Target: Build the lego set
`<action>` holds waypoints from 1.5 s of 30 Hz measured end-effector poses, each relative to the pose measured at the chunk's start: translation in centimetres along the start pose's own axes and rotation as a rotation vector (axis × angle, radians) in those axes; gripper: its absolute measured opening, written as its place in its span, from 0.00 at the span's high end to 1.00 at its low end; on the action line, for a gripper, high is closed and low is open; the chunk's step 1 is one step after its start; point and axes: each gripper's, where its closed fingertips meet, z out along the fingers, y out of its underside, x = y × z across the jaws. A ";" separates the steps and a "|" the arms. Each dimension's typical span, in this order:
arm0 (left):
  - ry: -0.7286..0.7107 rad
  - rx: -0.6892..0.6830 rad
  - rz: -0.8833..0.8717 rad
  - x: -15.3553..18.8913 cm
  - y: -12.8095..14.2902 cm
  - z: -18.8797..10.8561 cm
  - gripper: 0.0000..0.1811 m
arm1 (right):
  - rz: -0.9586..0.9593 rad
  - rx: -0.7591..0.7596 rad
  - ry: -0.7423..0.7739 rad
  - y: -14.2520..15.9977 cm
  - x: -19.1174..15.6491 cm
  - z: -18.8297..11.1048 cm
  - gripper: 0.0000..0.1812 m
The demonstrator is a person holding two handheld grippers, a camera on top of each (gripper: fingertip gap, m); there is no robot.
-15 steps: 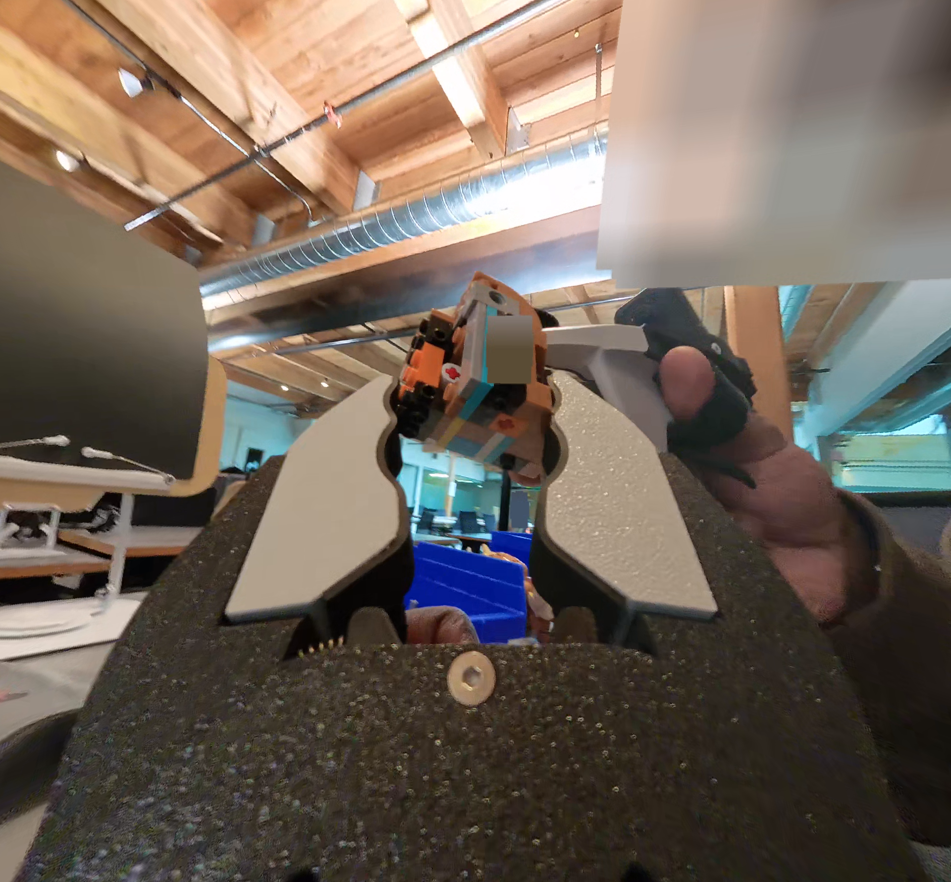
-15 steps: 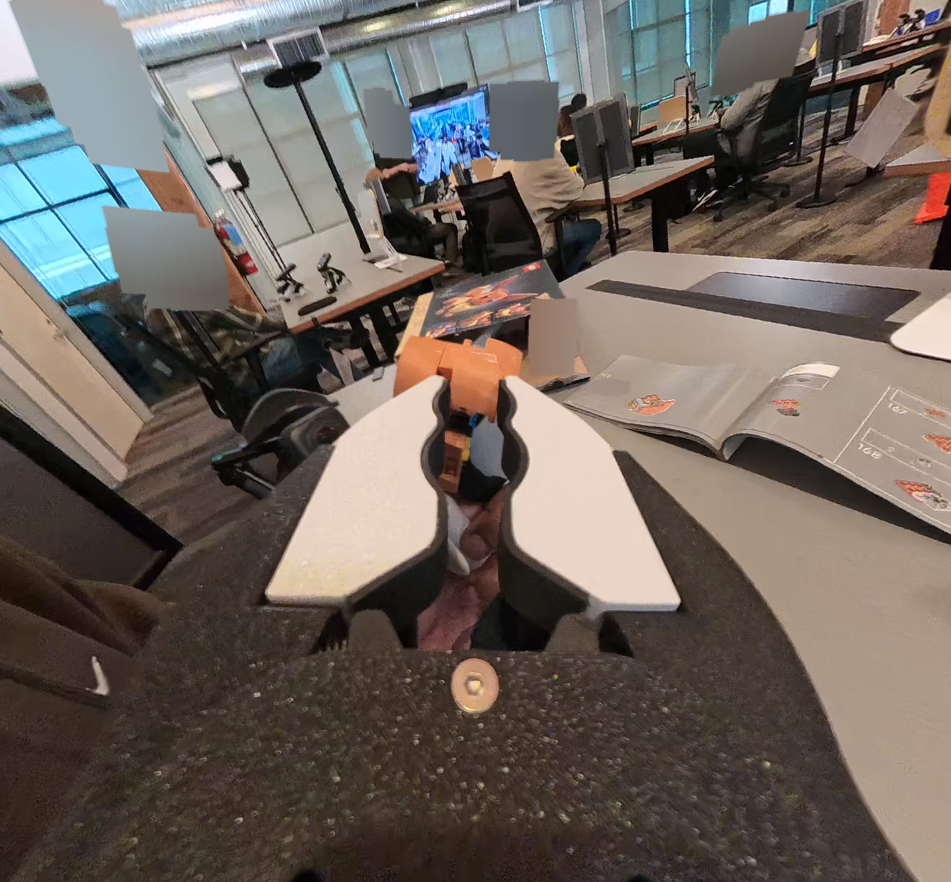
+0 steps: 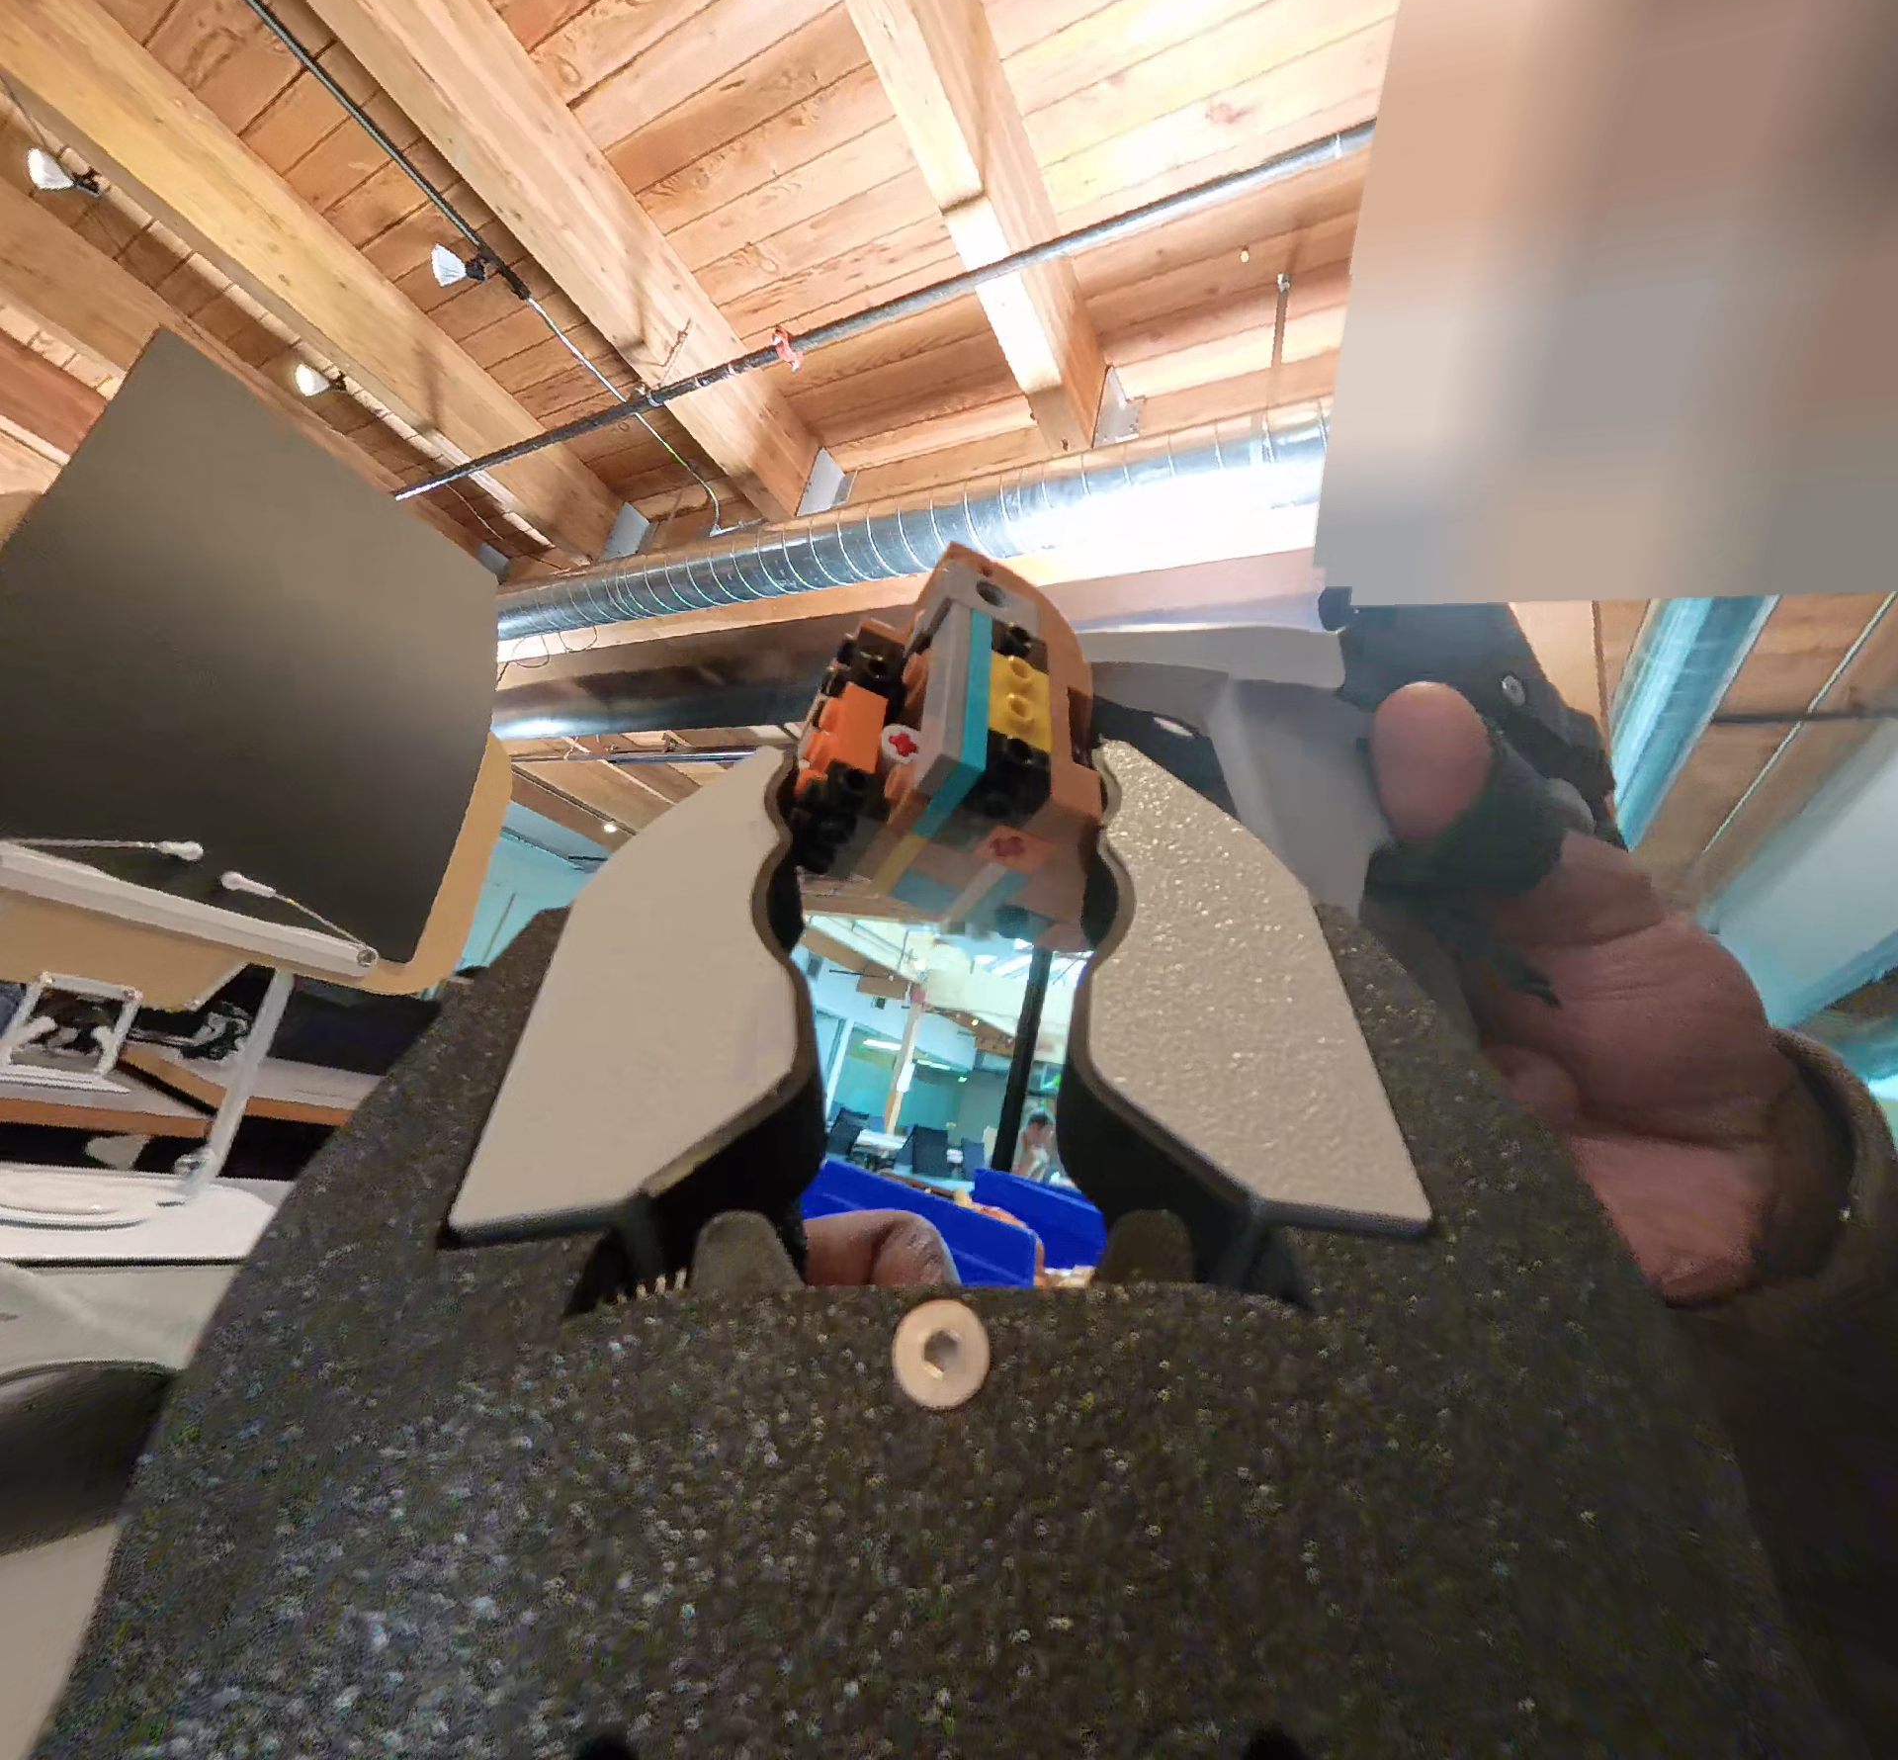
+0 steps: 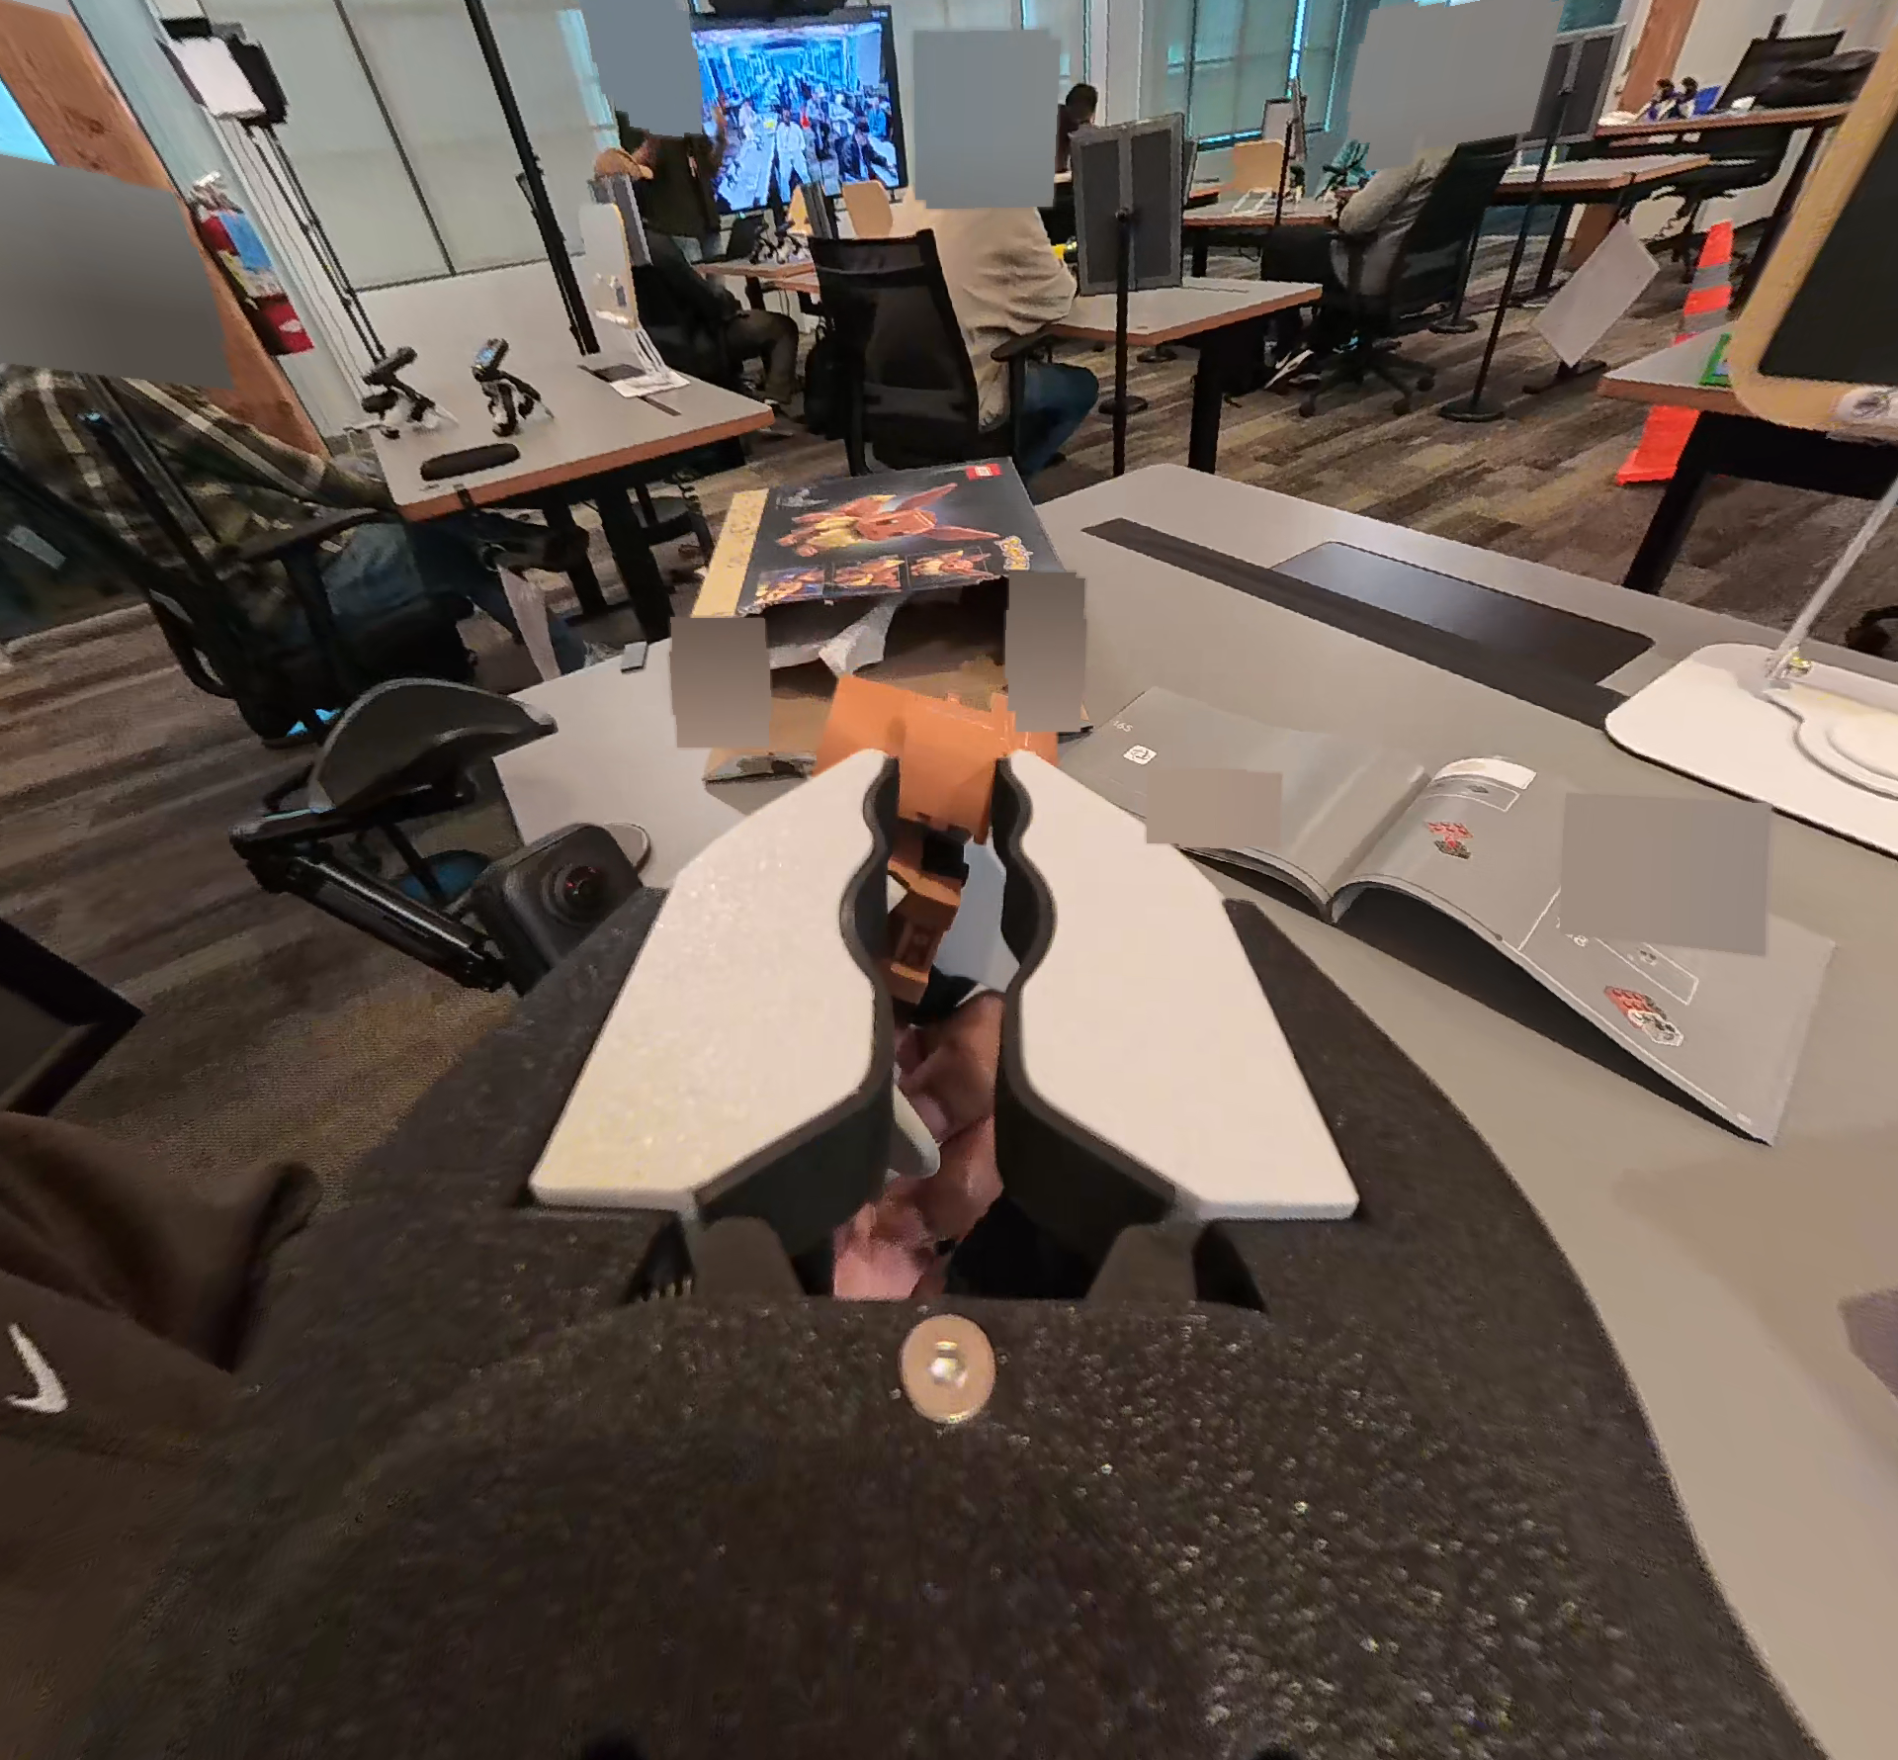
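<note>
The room is a big open office with a wooden beam ceiling [image 3: 719, 170], a silver air duct [image 3: 924, 529] under it, and several work desks where people sit far behind. In front there is a grey table [image 4: 1695, 1248]. On it lies an open instruction booklet [image 4: 1489, 889], and farther back a lego box [image 4: 883, 529] with its near end open. A white lamp base [image 4: 1746, 735] stands on the table's right part. A small black camera [image 4: 565, 889] on an arm is just beside the table's left edge.

The left hand-held gripper [image 3: 940, 786] points up toward the ceiling. Its two fingers are closed on the lego model [image 3: 945, 735], a small block made of orange, black, grey, teal and yellow bricks. The model sits between the fingertips and rises a little above them, tilted. From the right side, the white fingers of the other gripper also reach the model, and a hand [image 3: 1592, 971] with a black strap holds that tool.

The right hand-held gripper [image 4: 945, 776] has its fingers narrow, with only a thin gap. The orange part of the lego model [image 4: 924, 755] is between its fingertips, so it grips the same model from the other side. Under it, through the gap, one sees part of the person's hand. A blue bin [image 3: 924, 1228] shows low between the left fingers.
</note>
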 end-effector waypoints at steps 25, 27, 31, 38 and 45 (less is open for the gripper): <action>-0.040 0.105 -0.241 -1.5 -0.1 -0.8 0.71 | 0.094 -0.026 0.060 0.7 0.4 1.7 0.91; -0.042 0.105 -0.241 -1.5 -0.1 -0.8 0.71 | 0.113 -0.019 0.059 0.7 0.4 1.8 0.91; -0.035 0.094 -0.216 -1.1 -0.1 -0.8 0.71 | 0.120 -0.011 0.062 0.5 0.2 1.9 0.91; -0.024 0.101 -0.236 -0.9 -0.1 -0.8 0.71 | 0.089 -0.009 0.086 0.6 0.2 1.8 0.89; -0.010 0.126 -0.314 -0.9 -0.2 -1.0 0.71 | 0.079 -0.005 0.099 0.8 0.0 2.2 0.88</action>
